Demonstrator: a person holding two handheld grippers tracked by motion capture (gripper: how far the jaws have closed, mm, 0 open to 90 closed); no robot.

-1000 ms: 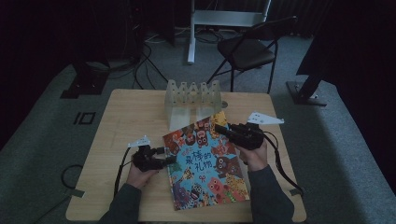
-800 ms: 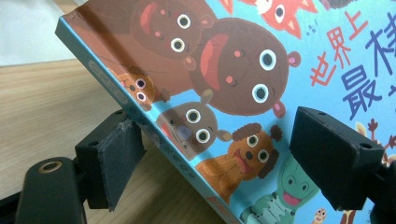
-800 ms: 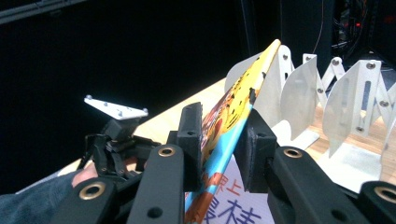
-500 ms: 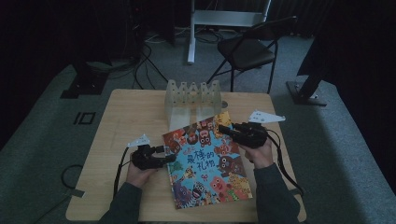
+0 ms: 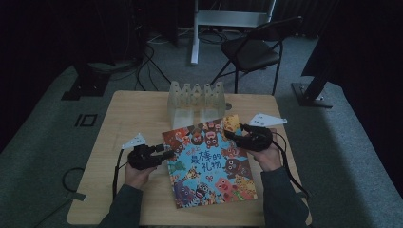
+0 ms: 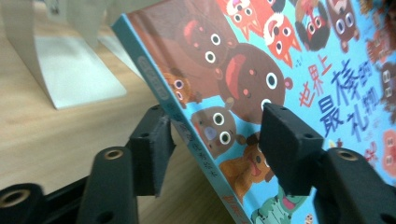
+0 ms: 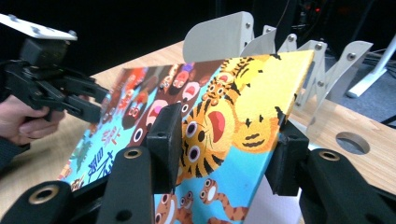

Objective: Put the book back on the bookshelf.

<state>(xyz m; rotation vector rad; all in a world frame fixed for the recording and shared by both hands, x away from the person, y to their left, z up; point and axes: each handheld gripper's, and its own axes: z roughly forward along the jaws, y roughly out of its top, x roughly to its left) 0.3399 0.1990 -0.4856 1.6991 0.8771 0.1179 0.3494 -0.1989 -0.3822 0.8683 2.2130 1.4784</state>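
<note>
A: Going left to right, what's the left tool (image 5: 167, 153) doing?

B: Its jaws have just been closing on the spine edge of the picture book (image 5: 209, 161). In the left gripper view the spine (image 6: 187, 135) runs between the two pads (image 6: 152, 149). One pad sits just at the spine and the other lies over the cover, but I cannot tell whether they press yet.

A: And where is the book?

B: In the middle of the tabletop (image 5: 138, 114), near the person, with its far right corner lifted toward the white rack (image 5: 196, 102) behind it.

A: The right tool (image 5: 233, 135)?

B: Its jaws have just been opening. In the right gripper view they straddle the raised corner with the tiger (image 7: 233, 116), half wide. The right pad (image 7: 287, 156) sits close against the edge and the left one is in front of the cover.

A: How will the book handle?

B: I'd judge it stiff, flat and fairly light, with a glossy cover that could slip. The edges are the best hold, spine on the left and corner on the right, since the flat face gives nothing to pinch.

A: What does each view add?

B: The high view gives the whole layout. The right gripper view shows the tilt of the book, the rack's pivots and a round hole in the tabletop (image 7: 355, 142), with the left tool beyond.
</note>
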